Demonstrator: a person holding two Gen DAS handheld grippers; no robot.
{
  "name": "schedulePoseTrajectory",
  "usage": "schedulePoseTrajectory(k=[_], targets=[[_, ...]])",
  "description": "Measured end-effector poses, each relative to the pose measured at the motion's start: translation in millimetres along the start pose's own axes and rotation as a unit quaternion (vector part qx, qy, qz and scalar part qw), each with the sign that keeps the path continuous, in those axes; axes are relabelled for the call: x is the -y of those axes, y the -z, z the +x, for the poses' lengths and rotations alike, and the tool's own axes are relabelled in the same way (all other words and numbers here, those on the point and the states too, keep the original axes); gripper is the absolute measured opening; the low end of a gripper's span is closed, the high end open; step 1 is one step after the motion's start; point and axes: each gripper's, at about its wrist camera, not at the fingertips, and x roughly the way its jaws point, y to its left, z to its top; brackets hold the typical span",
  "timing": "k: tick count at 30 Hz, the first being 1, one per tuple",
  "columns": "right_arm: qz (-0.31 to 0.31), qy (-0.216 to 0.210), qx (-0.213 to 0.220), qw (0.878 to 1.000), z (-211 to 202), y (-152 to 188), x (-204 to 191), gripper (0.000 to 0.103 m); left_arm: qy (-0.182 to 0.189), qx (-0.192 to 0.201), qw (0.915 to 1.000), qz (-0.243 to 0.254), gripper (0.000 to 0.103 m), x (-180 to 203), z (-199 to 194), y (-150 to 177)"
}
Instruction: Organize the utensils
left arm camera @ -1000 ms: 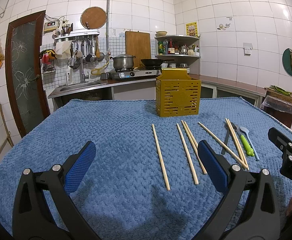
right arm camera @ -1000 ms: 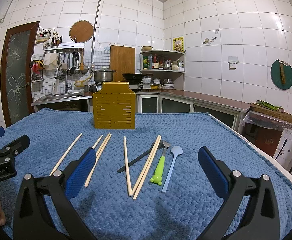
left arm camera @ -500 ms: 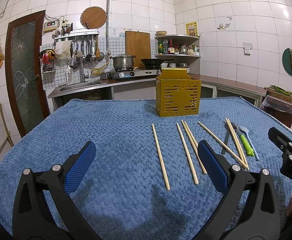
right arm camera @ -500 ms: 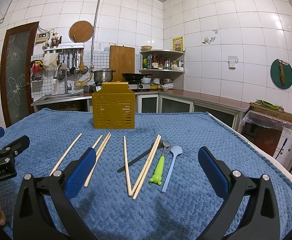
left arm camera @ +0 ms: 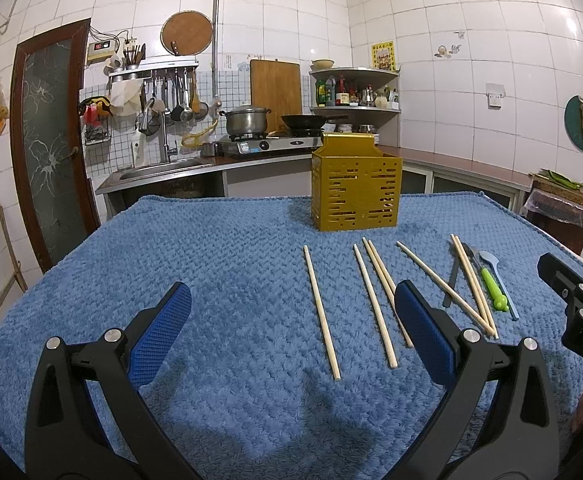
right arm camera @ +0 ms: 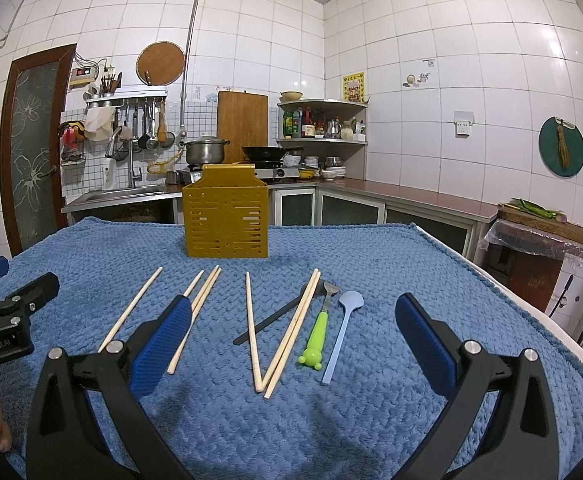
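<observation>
On blue blanket: yellow caddy upright at back, utensils loose in front.
Left gripper and right gripper both spread wide, holding nothing; 6 chopsticks, green-handled fork, blue spoon lie flat.

Both views set low at near edge of blue cloth, faced toward far tiled kitchen wall. Left wrist view placed further left; right wrist view further right. Yellow holder and scattered chopsticks shared by both.
</observation>
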Motion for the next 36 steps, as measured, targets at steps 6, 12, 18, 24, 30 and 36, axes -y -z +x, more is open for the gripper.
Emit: schedulePoseTrajectory(k=[6, 12, 18, 24, 30, 36], targets=[[0.001, -0.002, 0.001, 1.0, -0.5, -0.3, -0.1, 0.099, 0.0, -0.009, 1.0, -0.002, 0.098, 2.1, 5.4, 9.2], [0.01, -0.032, -0.02, 0.999, 2.9, -5.8, 6.4, 0.099, 0.006, -0.053, 0.9984, -0.019, 0.098, -6.1, 15.1, 4.7], [0.002, -0.029, -0.044, 0.999, 12.1, -28.7, 16.6, 0.099, 0.008, -0.1, 0.9946, -0.024, 0.098, -14.3, 22.5, -21.9], [-0.005, -0.022, -0.071, 0.997, 41.9, -62.7, 19.4, 0.099, 0.015, -0.134, 0.9907, -0.02, 0.098, -12.3, 42.0, -55.7], [0.023, -0.035, -0.131, 0.99, 105.7, -84.5, 24.8, 0.099, 0.03, -0.148, 0.9881, -0.029, 0.098, -1.4, 76.9, -84.3], [0.033, -0.009, -0.195, 0.98, 170.6, -80.5, 28.5, 0.099, 0.023, -0.192, 0.98, -0.046, 0.098, 3.0, 140.2, -101.8]])
